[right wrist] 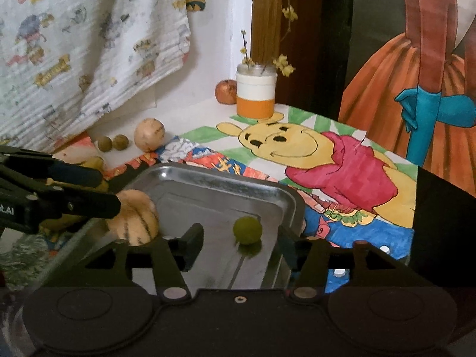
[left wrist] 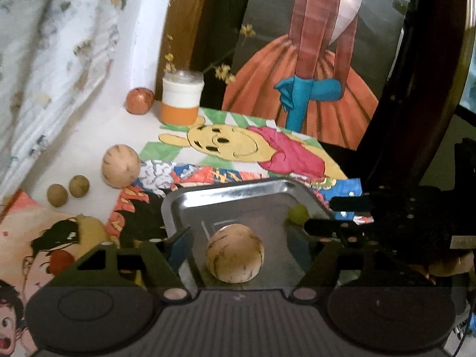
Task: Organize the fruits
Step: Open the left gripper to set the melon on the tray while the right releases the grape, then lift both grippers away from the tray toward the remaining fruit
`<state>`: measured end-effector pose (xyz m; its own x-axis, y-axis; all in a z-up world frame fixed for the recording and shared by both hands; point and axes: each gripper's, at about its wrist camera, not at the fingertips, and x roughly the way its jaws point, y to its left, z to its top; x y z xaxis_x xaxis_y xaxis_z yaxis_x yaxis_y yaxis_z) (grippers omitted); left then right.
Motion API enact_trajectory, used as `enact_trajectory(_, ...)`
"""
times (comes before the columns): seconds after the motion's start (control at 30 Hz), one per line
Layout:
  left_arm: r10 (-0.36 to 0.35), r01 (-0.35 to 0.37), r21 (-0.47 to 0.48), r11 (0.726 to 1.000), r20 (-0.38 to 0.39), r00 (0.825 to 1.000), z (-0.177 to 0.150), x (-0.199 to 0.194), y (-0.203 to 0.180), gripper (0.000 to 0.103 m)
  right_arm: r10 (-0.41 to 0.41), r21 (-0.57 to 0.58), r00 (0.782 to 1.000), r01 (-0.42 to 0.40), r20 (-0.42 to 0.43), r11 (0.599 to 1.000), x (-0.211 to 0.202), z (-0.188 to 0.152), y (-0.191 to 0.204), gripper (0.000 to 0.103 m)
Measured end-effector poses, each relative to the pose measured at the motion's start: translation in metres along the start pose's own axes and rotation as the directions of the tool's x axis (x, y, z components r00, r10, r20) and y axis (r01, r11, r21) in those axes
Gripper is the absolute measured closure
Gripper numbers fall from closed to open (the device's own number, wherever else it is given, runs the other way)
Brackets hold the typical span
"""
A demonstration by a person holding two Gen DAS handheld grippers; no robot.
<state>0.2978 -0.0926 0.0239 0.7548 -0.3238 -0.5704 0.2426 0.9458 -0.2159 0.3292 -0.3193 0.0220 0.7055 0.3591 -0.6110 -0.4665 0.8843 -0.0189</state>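
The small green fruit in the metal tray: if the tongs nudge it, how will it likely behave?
The small green fruit looks round, so it would probably roll across the smooth metal tray. The raised rim should stop it. Being small, it likely weighs little and may slip between open tongs.

Soft, even indoor light, slightly dim. Mild glare on shiny rectangular metal tray (left wrist: 178, 205). Overall softness; fisheye bending, dark vignette corners.

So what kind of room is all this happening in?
Probably a home, perhaps a child's room: a cartoon bear drawing covers the table, a cartoon-print cloth hangs on the wall, and a jar of dried flowers stands by it.
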Motion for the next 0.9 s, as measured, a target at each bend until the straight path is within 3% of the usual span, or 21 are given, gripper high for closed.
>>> enact_trajectory(0.37,0.055,-0.055,-0.007,0.998,0.110,0.992,-0.012,-0.073,-0.010,0.000,0.022,-0.034,0.999,-0.021,0.048,0.999,-0.063,-0.010,0.039,0.015)
enact_trajectory(0.6,0.100,-0.105,0.027,0.994,0.143,0.985,-0.035,-0.115,-0.020,0.000,0.037,-0.008,0.998,-0.036,0.058,0.999,-0.105,-0.027,0.065,0.002)
enact_trajectory(0.9,0.140,-0.148,0.049,0.988,0.146,0.979,-0.073,-0.164,-0.017,0.000,0.057,-0.007,0.998,-0.057,0.018,0.998,-0.146,-0.057,0.102,0.001)
